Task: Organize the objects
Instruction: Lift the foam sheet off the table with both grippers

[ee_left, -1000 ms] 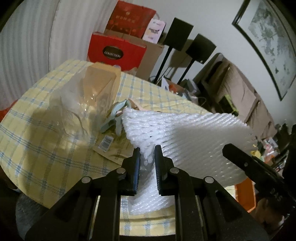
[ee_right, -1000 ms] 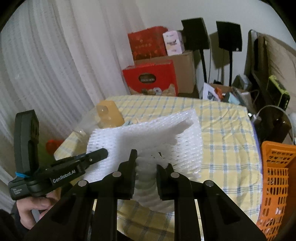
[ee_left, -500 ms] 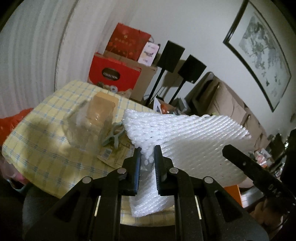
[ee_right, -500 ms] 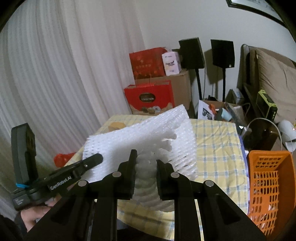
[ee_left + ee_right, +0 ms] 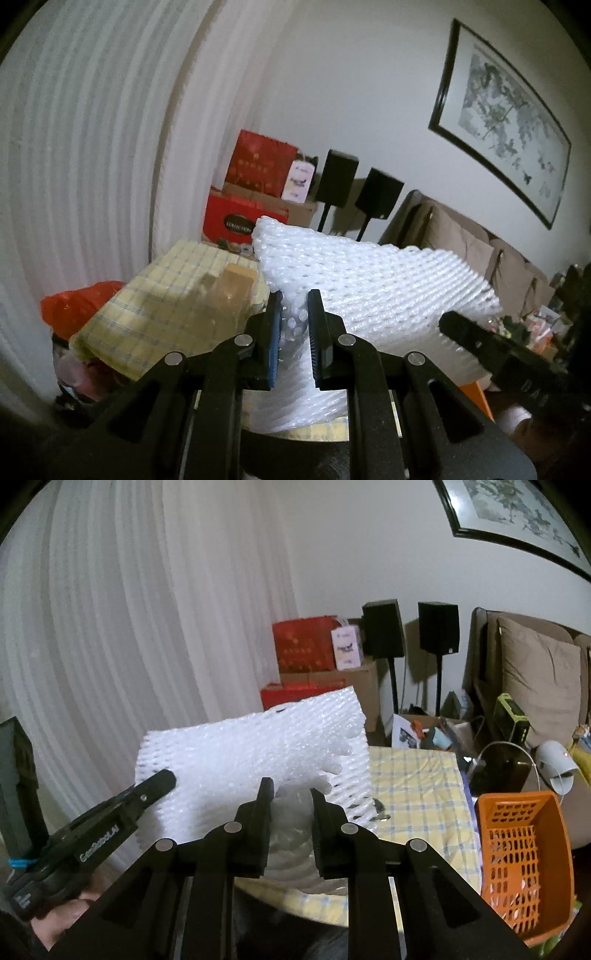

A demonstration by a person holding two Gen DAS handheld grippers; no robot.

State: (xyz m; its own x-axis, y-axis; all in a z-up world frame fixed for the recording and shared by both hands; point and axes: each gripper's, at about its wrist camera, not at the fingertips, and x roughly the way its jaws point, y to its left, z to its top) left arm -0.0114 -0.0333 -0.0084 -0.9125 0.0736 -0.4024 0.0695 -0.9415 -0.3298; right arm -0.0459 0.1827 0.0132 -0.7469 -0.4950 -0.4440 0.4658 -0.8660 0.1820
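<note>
1. Fingers of my left gripper (image 5: 295,314) pinch the left edge of the white foam mesh sheet (image 5: 369,280), pads squeezing it thin.
2. I hold the sheet off the checked tablecloth (image 5: 155,306), spread between both tools.
3. My right gripper (image 5: 291,805) clamps a bunched fold of its right edge.
4. I judge it very light, soft and floppy; it will sag and tear if stretched, so edge grips near the corners suit it.
5. An orange basket (image 5: 524,853) stands at far right.
</note>
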